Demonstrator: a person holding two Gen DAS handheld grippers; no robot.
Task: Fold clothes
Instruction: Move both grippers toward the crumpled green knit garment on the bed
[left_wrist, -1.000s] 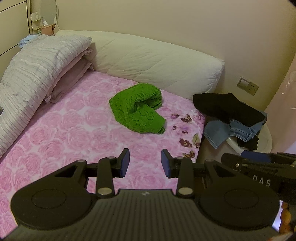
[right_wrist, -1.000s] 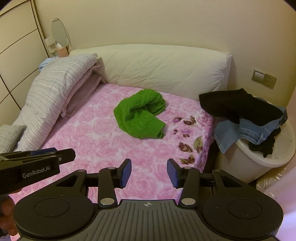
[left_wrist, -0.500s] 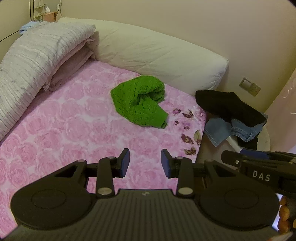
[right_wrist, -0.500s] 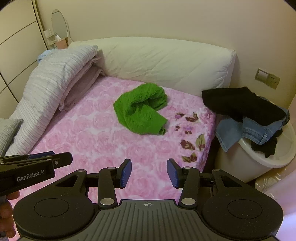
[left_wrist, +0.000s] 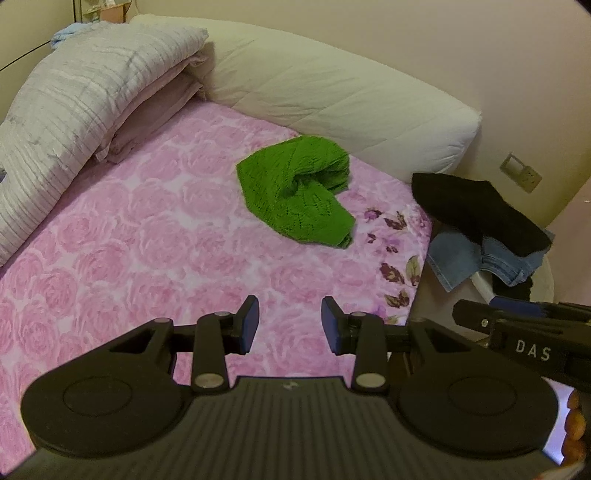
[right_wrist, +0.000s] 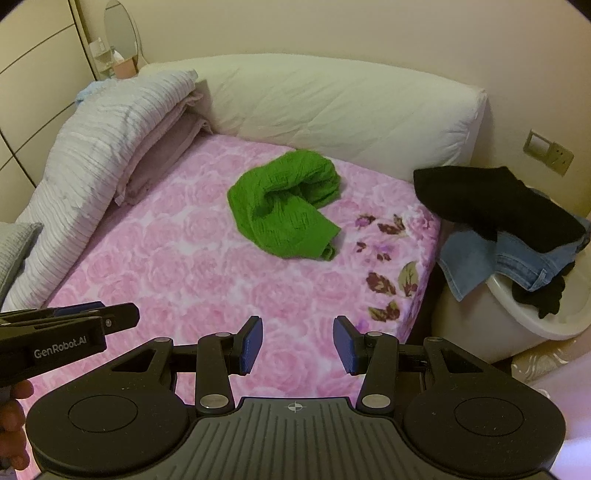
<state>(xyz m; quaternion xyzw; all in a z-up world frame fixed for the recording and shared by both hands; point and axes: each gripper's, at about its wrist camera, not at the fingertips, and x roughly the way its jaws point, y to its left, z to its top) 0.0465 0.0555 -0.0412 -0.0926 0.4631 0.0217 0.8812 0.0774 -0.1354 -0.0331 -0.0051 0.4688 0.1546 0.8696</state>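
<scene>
A crumpled green knit garment (left_wrist: 299, 195) (right_wrist: 284, 210) lies in a heap on the pink rose-patterned bed sheet (left_wrist: 155, 240) (right_wrist: 184, 266), towards its far right part. My left gripper (left_wrist: 290, 325) hangs open over the near part of the sheet, well short of the garment, with nothing between its blue pads. My right gripper (right_wrist: 297, 345) is open too, just as far from the garment. Each gripper shows at the edge of the other's view: the right one (left_wrist: 517, 332) and the left one (right_wrist: 66, 328).
A white bolster (left_wrist: 332, 99) runs along the bed's far edge, and folded grey and mauve bedding (left_wrist: 74, 110) lies along the left. Right of the bed stands a white basket (right_wrist: 517, 325) with a black garment (right_wrist: 491, 206) and jeans (right_wrist: 509, 258) draped over it.
Both grippers have moved forward over the bed towards the green garment, which now looks larger. Both have stayed open.
</scene>
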